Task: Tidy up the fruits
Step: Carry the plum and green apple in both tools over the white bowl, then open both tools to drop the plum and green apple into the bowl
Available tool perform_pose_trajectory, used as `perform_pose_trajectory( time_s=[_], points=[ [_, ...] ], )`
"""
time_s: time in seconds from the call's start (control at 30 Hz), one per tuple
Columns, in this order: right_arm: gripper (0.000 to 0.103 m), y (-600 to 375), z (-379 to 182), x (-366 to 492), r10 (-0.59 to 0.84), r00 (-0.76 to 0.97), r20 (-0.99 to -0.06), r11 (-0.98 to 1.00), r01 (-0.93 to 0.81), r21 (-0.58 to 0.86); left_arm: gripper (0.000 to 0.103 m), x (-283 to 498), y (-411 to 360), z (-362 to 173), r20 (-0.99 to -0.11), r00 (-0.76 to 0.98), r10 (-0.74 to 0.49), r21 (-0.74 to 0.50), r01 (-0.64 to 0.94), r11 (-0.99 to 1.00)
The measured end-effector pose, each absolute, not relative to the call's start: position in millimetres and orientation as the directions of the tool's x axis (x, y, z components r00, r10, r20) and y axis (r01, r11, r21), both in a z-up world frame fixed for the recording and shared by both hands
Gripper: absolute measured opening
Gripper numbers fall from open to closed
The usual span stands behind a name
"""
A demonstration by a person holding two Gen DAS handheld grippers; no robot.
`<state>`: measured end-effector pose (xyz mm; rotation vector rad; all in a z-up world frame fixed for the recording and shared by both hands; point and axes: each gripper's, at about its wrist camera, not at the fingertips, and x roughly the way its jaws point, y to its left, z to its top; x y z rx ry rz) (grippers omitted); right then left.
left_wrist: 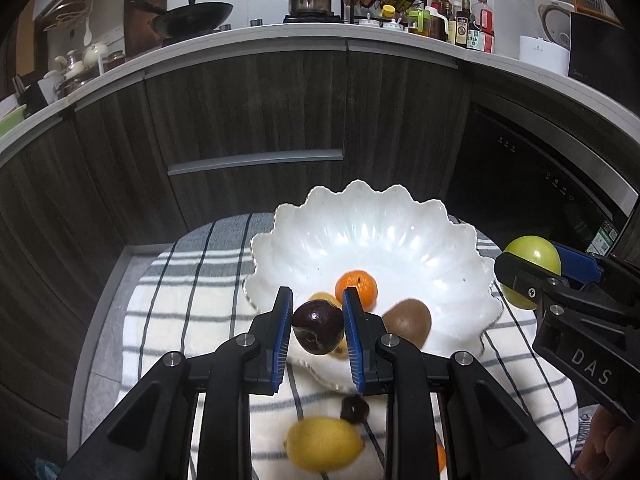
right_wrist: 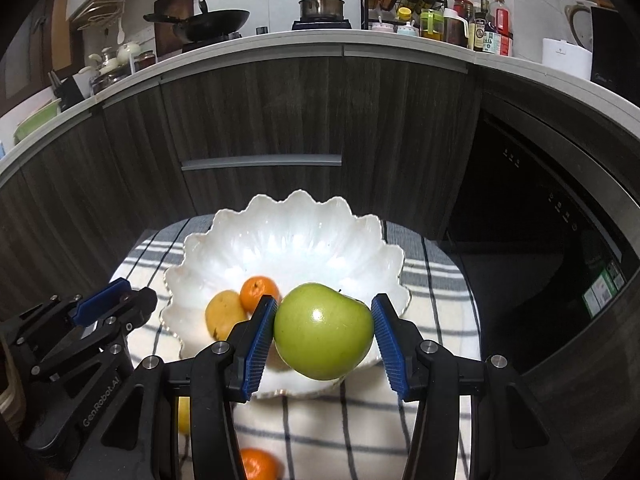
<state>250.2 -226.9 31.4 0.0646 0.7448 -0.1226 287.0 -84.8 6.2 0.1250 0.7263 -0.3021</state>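
Note:
My left gripper (left_wrist: 318, 326) is shut on a dark purple plum (left_wrist: 318, 327), held above the near rim of the white scalloped bowl (left_wrist: 372, 232). Inside the bowl lie an orange mandarin (left_wrist: 356, 288), a brown kiwi (left_wrist: 408, 322) and a yellow fruit (right_wrist: 225, 314). My right gripper (right_wrist: 325, 332) is shut on a green apple (right_wrist: 324, 332), also over the bowl's (right_wrist: 292, 232) near rim. In the left wrist view the right gripper (left_wrist: 528, 272) shows at the right edge with the apple (left_wrist: 534, 258). In the right wrist view the left gripper (right_wrist: 108, 304) shows at the left.
The bowl sits on a striped cloth (left_wrist: 180, 304). On the cloth near me lie a lemon (left_wrist: 324, 450), a small dark fruit (left_wrist: 354, 409) and a mandarin (right_wrist: 256, 464). Dark cabinets (left_wrist: 256, 120), an oven (left_wrist: 540, 184) and a cluttered counter stand behind.

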Motion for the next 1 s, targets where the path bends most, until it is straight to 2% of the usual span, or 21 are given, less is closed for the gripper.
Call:
perform_pose_trajectory(
  time_s=[0.43, 0.87, 0.93, 1.0],
  points=[
    [0.050, -244.6, 7.9, 293.2, -0.084, 0.689, -0.720, 0.986, 0.161, 0.040, 0.026, 339.8, -104.1, -8.7, -0.687, 0.688, -0.233, 0.024, 0.342, 0.939],
    [0.050, -258.9, -20.9, 317.1, -0.062, 0.635, -0.770, 0.982, 0.178, 0.068, 0.026, 360.2, -118.0, -32.2, -0.733, 0.639, -0.234, 0.013, 0.357, 0.934],
    [0.050, -259.3, -21.5, 318.8, -0.057, 0.632, -0.773, 0.982, 0.175, 0.071, 0.031, 360.6, -119.4, -33.5, -0.738, 0.635, -0.229, 0.019, 0.358, 0.934],
    [0.050, -259.6, -20.6, 320.1, -0.057, 0.629, -0.776, 0.982, 0.175, 0.070, 0.054, 359.8, -119.2, -33.0, -0.736, 0.642, -0.216, 0.027, 0.346, 0.938]
  ],
)
